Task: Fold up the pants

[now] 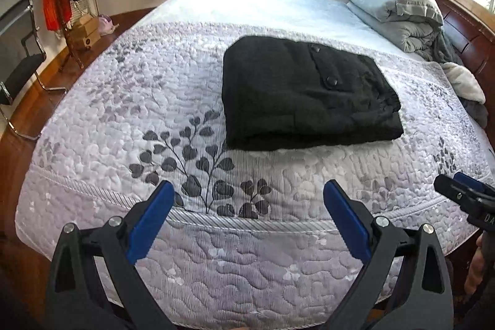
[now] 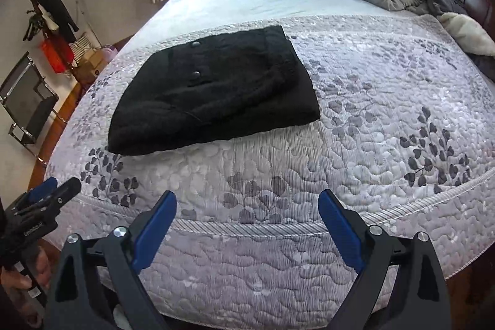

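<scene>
The black pants [image 1: 306,92] are seen folded on the bed [image 1: 92,150], far of both grippers. The left gripper [image 1: 249,206] and right gripper [image 2: 247,212] are held apart, empty. The stack could be rumpled if snagged.

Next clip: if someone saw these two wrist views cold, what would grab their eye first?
The black pants, folded into a compact rectangle, stand out in the middle of the pale leaf-patterned quilt. Next come the open, empty left gripper and right gripper, both held back at the near edge of the bed. A rolled grey duvet sits by the headboard at the far right.
</scene>
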Available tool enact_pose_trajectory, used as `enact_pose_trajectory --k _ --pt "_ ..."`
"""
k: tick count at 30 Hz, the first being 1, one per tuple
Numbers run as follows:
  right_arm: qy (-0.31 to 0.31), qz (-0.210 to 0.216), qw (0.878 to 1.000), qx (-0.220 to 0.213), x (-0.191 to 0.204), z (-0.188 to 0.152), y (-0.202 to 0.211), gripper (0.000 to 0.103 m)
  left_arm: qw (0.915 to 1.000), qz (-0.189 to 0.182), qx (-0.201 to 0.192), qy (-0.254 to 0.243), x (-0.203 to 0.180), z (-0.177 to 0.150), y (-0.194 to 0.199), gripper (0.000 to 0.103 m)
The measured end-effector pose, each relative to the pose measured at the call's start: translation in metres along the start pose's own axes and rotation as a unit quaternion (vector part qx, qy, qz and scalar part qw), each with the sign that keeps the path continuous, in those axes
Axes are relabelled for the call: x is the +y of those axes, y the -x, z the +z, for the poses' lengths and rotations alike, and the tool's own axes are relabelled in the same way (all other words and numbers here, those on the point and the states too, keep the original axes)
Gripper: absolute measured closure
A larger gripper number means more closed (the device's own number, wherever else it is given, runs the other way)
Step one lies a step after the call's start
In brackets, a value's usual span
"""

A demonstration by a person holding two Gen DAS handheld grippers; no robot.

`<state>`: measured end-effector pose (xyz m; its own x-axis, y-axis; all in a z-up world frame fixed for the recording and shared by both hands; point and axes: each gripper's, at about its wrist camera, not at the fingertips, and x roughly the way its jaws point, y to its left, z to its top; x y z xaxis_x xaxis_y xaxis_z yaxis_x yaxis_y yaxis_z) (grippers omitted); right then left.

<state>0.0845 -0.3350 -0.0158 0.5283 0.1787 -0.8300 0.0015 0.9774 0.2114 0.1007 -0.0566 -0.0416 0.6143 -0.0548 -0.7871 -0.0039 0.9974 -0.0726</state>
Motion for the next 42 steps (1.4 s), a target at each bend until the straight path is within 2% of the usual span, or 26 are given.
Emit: enact_pose_trajectory --k 6,13,26,42 --pt "-0.002 -0.006 1.000 -0.010 0.006 0.008 0.021 0.010 0.9996 0.001 -0.030 -0.004 -0.006 0.009 0.026 0.006" --pt "0.001 -0.001 1.000 -0.012 0.009 0.009 0.024 0.010 0.9990 -0.005 -0.042 -0.012 -0.012 0.012 0.039 0.006" --pt "-0.006 0.007 1.000 0.007 0.009 0.009 0.009 0.010 0.9997 -0.010 -0.016 -0.017 -0.014 0.011 0.029 0.006" --pt "0.000 0.000 1.000 0.016 0.006 0.014 -0.003 0.009 0.9998 -0.001 -0.006 -0.019 -0.010 0.015 0.014 0.006"
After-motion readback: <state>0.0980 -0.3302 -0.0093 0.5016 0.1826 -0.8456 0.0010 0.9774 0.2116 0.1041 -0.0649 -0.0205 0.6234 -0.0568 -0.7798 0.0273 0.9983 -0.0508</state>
